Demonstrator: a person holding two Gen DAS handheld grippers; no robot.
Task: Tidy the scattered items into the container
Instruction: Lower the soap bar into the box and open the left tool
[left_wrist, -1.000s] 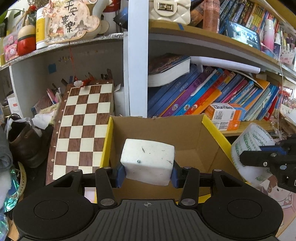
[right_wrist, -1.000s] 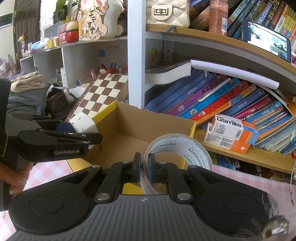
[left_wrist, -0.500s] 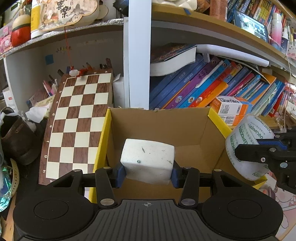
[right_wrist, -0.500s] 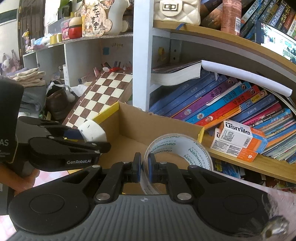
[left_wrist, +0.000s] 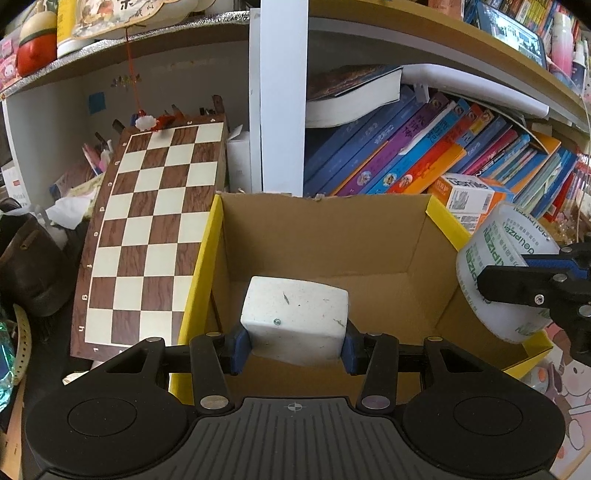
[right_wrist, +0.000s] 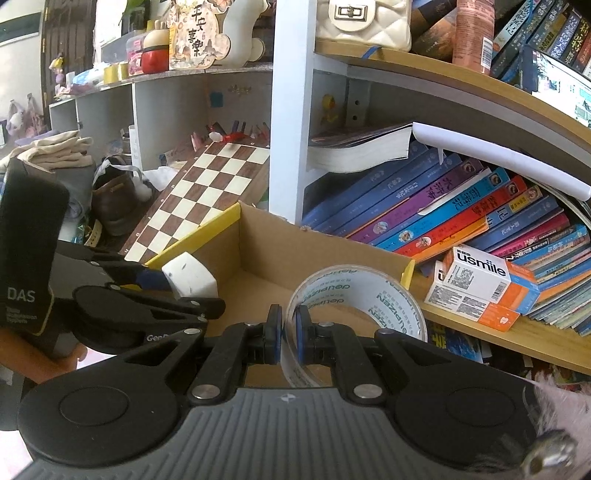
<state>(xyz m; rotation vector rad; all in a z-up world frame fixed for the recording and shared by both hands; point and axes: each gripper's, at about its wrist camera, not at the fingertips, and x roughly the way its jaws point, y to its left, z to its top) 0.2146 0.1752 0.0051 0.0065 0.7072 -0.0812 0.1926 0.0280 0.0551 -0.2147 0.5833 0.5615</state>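
Note:
An open cardboard box (left_wrist: 325, 243) with yellow-edged flaps stands in front of the bookshelf; it shows too in the right wrist view (right_wrist: 317, 254). My left gripper (left_wrist: 293, 345) is shut on a white block (left_wrist: 295, 319), held over the box's near left part. From the right wrist view the same block (right_wrist: 188, 275) hangs at the box's left flap. My right gripper (right_wrist: 286, 339) is shut on the wall of a clear tape roll (right_wrist: 354, 299) with green print, held over the box's right side. The roll (left_wrist: 506, 273) also appears at the right rim in the left wrist view.
A chessboard (left_wrist: 155, 229) leans against the shelf left of the box. Slanted books (left_wrist: 424, 155) fill the shelf behind it, with white-and-orange toothpaste boxes (right_wrist: 480, 288) on the shelf edge at right. A brown bag (right_wrist: 114, 199) and clutter lie at far left. A hand (right_wrist: 44, 363) holds the left gripper.
My left gripper with the white block has moved forward and down over the box, so the box fills more of its view. The right gripper with the tape roll has hardly moved.

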